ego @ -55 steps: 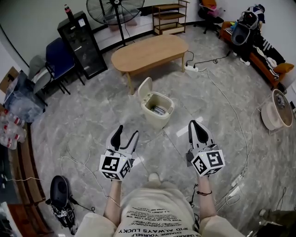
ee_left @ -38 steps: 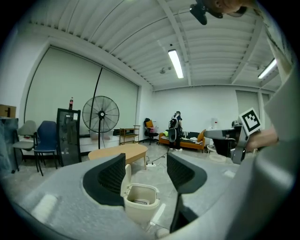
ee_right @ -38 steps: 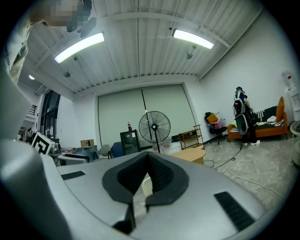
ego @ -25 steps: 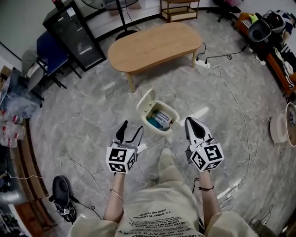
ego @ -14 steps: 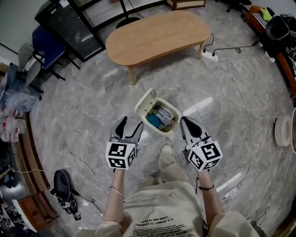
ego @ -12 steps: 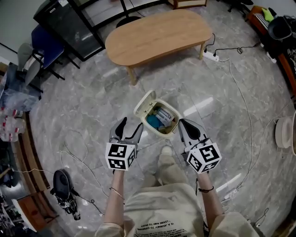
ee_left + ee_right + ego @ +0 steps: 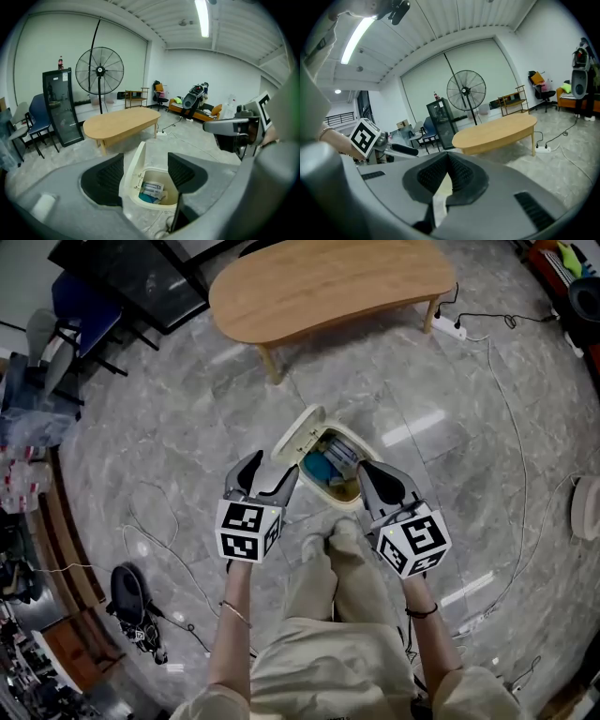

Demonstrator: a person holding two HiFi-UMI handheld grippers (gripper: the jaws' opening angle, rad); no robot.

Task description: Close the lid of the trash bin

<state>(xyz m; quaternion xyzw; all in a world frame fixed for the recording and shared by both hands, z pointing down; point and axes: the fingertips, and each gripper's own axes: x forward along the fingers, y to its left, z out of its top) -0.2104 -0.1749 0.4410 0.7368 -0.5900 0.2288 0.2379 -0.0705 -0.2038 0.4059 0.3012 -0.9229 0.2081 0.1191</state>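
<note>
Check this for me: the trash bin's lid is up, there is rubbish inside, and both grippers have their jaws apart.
Wrong on one count: only the left gripper has its jaws apart. The right gripper has its jaws together, as the right gripper view shows. The rest holds: the trash bin has its lid up, and there is rubbish inside.

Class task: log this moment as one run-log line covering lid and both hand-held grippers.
lid: open, raised | trash bin: rubbish inside | left hand-held gripper: open, empty, facing lid | right hand-held gripper: shut, empty
</note>
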